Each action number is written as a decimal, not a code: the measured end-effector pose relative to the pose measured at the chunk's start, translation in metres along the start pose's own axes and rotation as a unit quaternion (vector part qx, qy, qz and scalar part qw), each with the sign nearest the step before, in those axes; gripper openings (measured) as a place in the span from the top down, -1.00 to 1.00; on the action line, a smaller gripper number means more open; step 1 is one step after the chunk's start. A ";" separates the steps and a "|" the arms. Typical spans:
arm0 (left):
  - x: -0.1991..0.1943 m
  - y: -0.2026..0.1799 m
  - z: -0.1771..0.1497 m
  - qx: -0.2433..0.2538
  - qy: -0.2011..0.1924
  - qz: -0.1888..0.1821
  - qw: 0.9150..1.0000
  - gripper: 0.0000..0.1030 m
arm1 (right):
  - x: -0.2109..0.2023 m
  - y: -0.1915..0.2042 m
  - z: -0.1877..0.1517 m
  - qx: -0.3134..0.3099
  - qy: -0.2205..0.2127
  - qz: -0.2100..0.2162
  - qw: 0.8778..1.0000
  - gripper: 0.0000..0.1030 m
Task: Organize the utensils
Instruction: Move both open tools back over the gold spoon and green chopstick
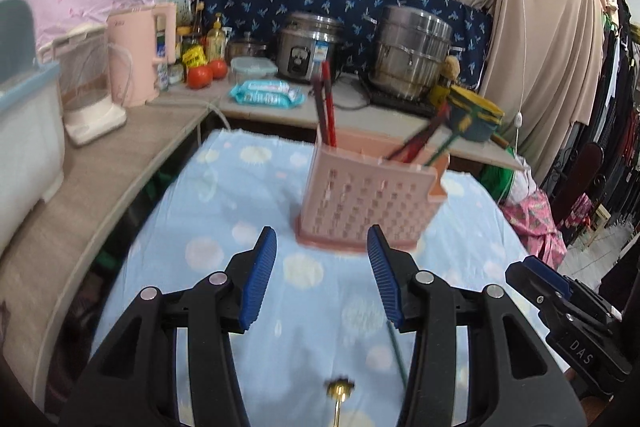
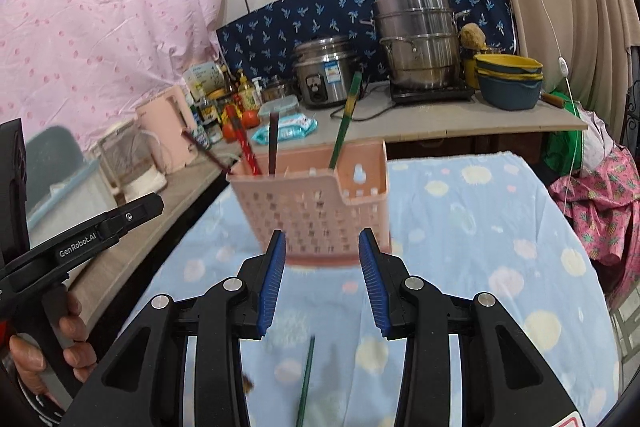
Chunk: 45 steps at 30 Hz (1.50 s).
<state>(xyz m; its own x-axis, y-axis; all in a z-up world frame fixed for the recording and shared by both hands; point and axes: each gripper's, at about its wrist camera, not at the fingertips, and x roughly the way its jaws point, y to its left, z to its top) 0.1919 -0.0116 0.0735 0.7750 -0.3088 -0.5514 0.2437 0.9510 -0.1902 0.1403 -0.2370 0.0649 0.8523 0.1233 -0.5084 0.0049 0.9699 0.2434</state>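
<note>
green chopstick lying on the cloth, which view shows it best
The right wrist view: the green chopstick lies unobstructed below the open claw. In the left wrist view it is a thin sliver, partly hidden behind that claw's right finger.

One pink utensil basket point(image 2: 316, 211) holds about five sticks. Two more utensils lie on the blue cloth point(image 2: 480, 227): one green stick point(image 2: 306, 379), one gold-tipped one point(image 1: 339, 393). Two tomatoes point(image 1: 206, 73), two steel pots point(image 2: 416, 43).

Rice cooker point(image 2: 325, 75), steel steamer pot point(image 2: 416, 41) (stacked), pink kettle point(image 1: 140, 55), perhaps tomatoes point(image 1: 206, 73) on counter point(image 2: 440, 125)
</note>
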 end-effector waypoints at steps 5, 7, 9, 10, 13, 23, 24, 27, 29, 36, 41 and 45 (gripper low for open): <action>-0.007 0.009 -0.054 -0.001 0.043 0.015 0.999 0.13 | -0.012 0.006 -0.049 -0.006 0.038 -0.013 0.999 0.27; -0.008 0.012 -0.071 -0.005 0.059 0.018 0.998 0.13 | -0.019 0.007 -0.069 -0.010 0.053 -0.020 0.998 0.27; -0.011 0.016 -0.089 -0.011 0.075 0.017 0.997 0.13 | -0.024 0.007 -0.087 -0.008 0.068 -0.023 0.997 0.27; -0.011 0.018 -0.096 -0.011 0.081 0.018 0.996 0.13 | -0.026 0.007 -0.095 -0.008 0.075 -0.023 0.997 0.27; -0.014 0.017 -0.119 0.001 0.097 0.031 0.995 0.13 | -0.033 0.010 -0.117 -0.015 0.090 -0.034 0.995 0.27; -0.028 0.011 -0.161 0.000 0.127 0.023 0.992 0.13 | -0.042 0.020 -0.169 -0.008 0.135 -0.020 0.991 0.27; -0.030 0.009 -0.163 0.002 0.127 0.023 0.992 0.13 | -0.042 0.021 -0.172 -0.009 0.138 -0.018 0.990 0.27; -0.034 0.005 -0.168 0.008 0.128 0.022 0.991 0.13 | -0.042 0.025 -0.180 -0.009 0.145 -0.013 0.989 0.26; -0.036 0.004 -0.170 0.010 0.128 0.021 0.991 0.13 | -0.042 0.028 -0.183 -0.009 0.149 -0.009 0.989 0.27; -0.038 0.002 -0.175 0.013 0.133 0.019 0.991 0.13 | -0.040 0.035 -0.188 -0.015 0.153 -0.004 0.988 0.32; -0.036 0.000 -0.177 0.015 0.137 0.018 0.990 0.13 | -0.040 0.036 -0.190 -0.023 0.153 -0.008 0.988 0.40; -0.036 -0.001 -0.178 0.017 0.139 0.017 0.990 0.13 | -0.039 0.035 -0.191 -0.029 0.152 -0.013 0.988 0.50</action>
<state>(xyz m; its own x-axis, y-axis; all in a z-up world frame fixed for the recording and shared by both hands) 0.0600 -0.0043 -0.0516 0.5942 -0.2629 -0.7602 0.2428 0.9596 -0.1421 0.0073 -0.1677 -0.0639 0.6552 0.1476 -0.7409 -0.0128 0.9828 0.1845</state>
